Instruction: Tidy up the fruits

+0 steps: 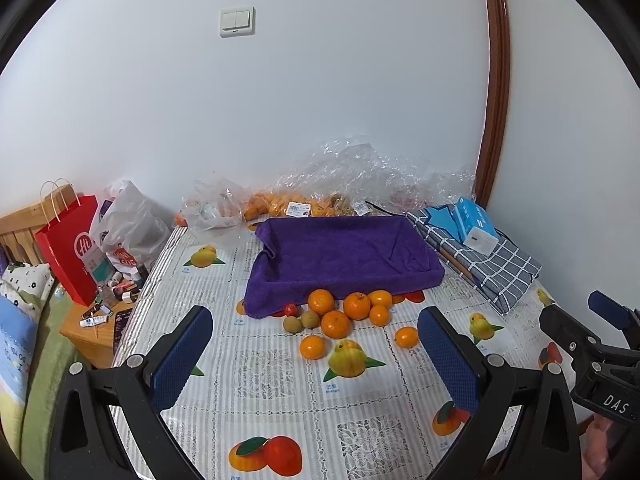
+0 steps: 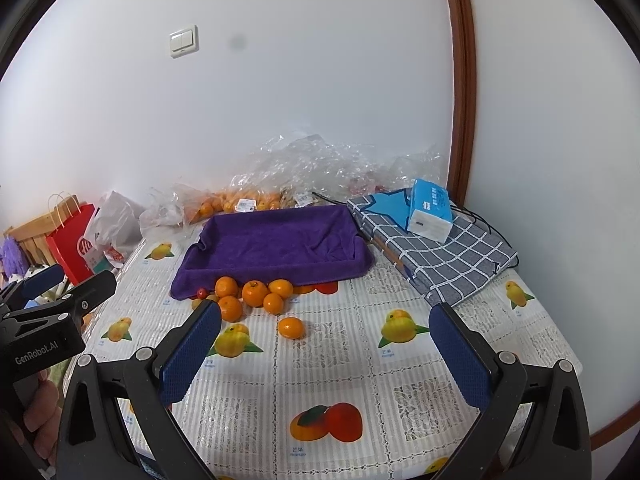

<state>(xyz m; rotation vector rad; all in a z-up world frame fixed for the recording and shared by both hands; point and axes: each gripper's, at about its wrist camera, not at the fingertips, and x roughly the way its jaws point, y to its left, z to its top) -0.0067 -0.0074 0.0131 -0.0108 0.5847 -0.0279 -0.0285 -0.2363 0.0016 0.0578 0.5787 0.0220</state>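
A tray lined with a purple towel (image 1: pixel 340 256) stands at the back of the table; it also shows in the right wrist view (image 2: pixel 276 244). Several oranges (image 1: pixel 336 322) lie in a cluster at its front edge, with two small brown fruits (image 1: pixel 301 321) and a small red fruit (image 1: pixel 292 310). One orange (image 2: pixel 291 327) lies apart to the right, another (image 1: pixel 313 346) nearer. My left gripper (image 1: pixel 316 356) is open and empty, short of the cluster. My right gripper (image 2: pixel 326 354) is open and empty, to the right; its body shows in the left wrist view (image 1: pixel 592 344).
Clear plastic bags of oranges (image 1: pixel 288 204) lie against the wall. A checked grey cloth (image 1: pixel 484 264) with a blue tissue pack (image 2: pixel 430 210) lies right of the tray. A red paper bag (image 1: pixel 70 248) and small bottles stand on a side table at left.
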